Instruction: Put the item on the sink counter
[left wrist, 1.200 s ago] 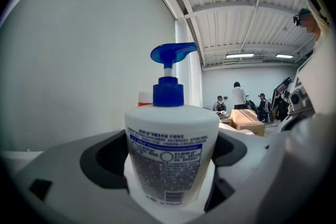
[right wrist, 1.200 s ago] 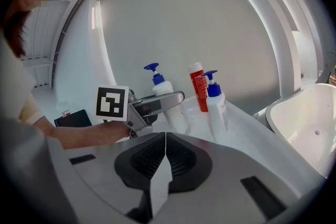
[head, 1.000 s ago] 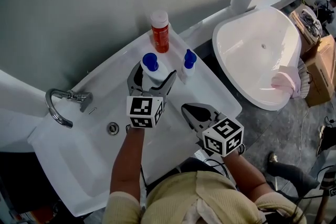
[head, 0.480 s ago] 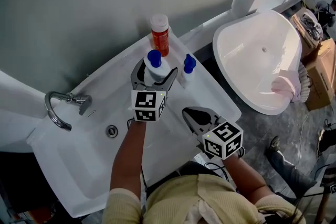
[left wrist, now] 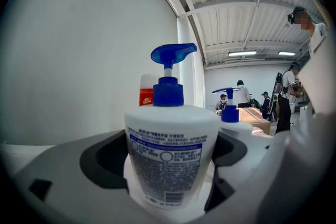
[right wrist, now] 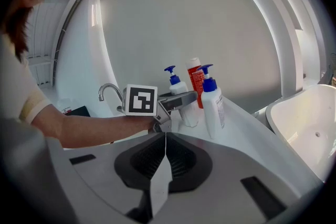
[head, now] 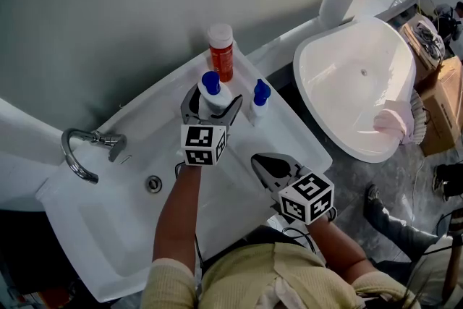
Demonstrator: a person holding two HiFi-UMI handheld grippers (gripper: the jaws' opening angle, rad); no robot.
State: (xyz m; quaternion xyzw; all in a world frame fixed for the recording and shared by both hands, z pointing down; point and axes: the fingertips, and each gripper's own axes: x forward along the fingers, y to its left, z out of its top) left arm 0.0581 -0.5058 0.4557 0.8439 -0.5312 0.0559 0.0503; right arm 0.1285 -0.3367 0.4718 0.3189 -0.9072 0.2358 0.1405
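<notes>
At the back corner of the white ceramic sink bench (head: 293, 128), the left gripper (head: 212, 103) has its fingers (head: 234, 109) clenched on an upright white plastic pump bottle with a blue pump head (left wrist: 170, 149). The bottle is just in front of a red bottle with a white cap (head: 221, 52) and beside a smaller white bottle with a blue pump (head: 259, 99). Nearer the front edge, the right gripper (head: 262, 163) hangs empty with its fingers (right wrist: 184, 162) pressed together.
</notes>
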